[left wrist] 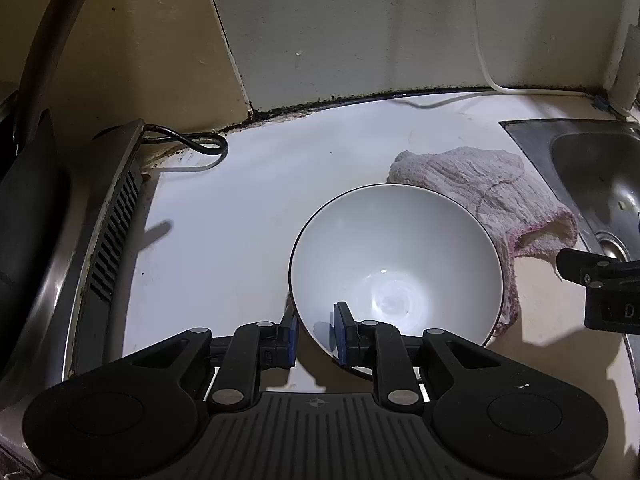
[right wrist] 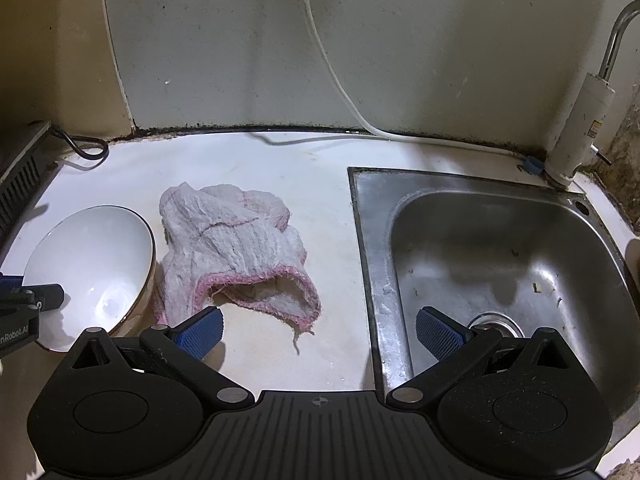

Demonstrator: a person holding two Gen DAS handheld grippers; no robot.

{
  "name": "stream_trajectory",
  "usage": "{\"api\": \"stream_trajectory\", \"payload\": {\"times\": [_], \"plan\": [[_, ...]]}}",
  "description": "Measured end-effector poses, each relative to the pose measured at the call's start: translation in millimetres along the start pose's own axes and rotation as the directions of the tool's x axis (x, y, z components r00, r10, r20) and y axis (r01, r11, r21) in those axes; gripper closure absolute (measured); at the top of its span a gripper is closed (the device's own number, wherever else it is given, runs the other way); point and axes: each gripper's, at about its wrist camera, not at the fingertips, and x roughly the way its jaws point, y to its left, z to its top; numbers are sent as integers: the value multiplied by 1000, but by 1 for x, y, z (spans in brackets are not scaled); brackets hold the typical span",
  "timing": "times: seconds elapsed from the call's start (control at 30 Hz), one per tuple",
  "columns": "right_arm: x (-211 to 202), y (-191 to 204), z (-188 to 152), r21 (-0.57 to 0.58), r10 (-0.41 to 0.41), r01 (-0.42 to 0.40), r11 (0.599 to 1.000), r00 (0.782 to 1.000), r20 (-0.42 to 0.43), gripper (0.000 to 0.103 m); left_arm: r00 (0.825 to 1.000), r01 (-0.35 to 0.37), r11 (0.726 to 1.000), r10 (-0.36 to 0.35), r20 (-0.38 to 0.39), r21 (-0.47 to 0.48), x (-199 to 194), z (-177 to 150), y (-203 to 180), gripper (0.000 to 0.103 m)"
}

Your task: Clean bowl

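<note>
The white bowl [left wrist: 396, 268] sits at lower centre of the left wrist view on the worktop [left wrist: 224, 216], tilted, its near rim pinched by the left claw [left wrist: 316, 338]. The right claw [right wrist: 318, 330] hangs spread and empty below the pink-edged dishcloth [right wrist: 236, 248]. That thin rim grip could slip on smooth glaze, I judge, letting the bowl rock or drop towards the sink [right wrist: 500, 248].
</note>
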Motion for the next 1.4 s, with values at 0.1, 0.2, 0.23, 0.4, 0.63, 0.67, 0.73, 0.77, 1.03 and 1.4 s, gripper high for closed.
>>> {"api": "stream_trajectory", "payload": {"times": [0.1, 0.2, 0.23, 0.4, 0.63, 0.67, 0.73, 0.77, 1.03, 1.4], "plan": [[-1, 0, 1, -1, -1, 1, 1000, 1000, 5, 0, 1000, -29, 999, 29, 4, 20, 3, -1, -3, 79], [-1, -2, 1, 5, -1, 1, 1000, 1000, 6, 0, 996, -86, 994, 85, 23, 63, 4, -2, -12, 74], [-1, -3, 1, 10, 0, 0, 1000, 1000, 6, 0, 993, -112, 991, 109, 35, 77, 4, -3, -15, 75], [-1, -8, 0, 29, 4, -4, 1000, 1000, 3, 0, 990, -138, 987, 134, 50, 88, 5, -1, -17, 74], [2, -8, 1, 15, -8, 7, 1000, 1000, 12, 0, 989, -136, 988, 131, 64, 72, 7, 2, -13, 81], [3, -8, 2, 12, -8, 8, 1000, 1000, 17, 0, 991, -118, 992, 115, 65, 53, 7, 3, -9, 82], [5, -9, 2, 7, -2, 2, 1000, 1000, 28, 0, 994, -90, 996, 89, 65, 23, 7, 4, -2, 83], [5, -10, 2, 7, 4, -5, 1000, 999, 35, 0, 995, -81, 997, 80, 65, 12, 7, 4, 1, 84], [14, -21, 9, 64, 95, -100, 993, 993, 73, 0, 996, -22, 1000, 23, 83, -11, 6, 6, 12, 86], [15, -35, 7, 114, 140, -149, 982, 987, 82, 0, 965, 102, 967, -154, 214, 235, -45, -15, -6, 10]]}}
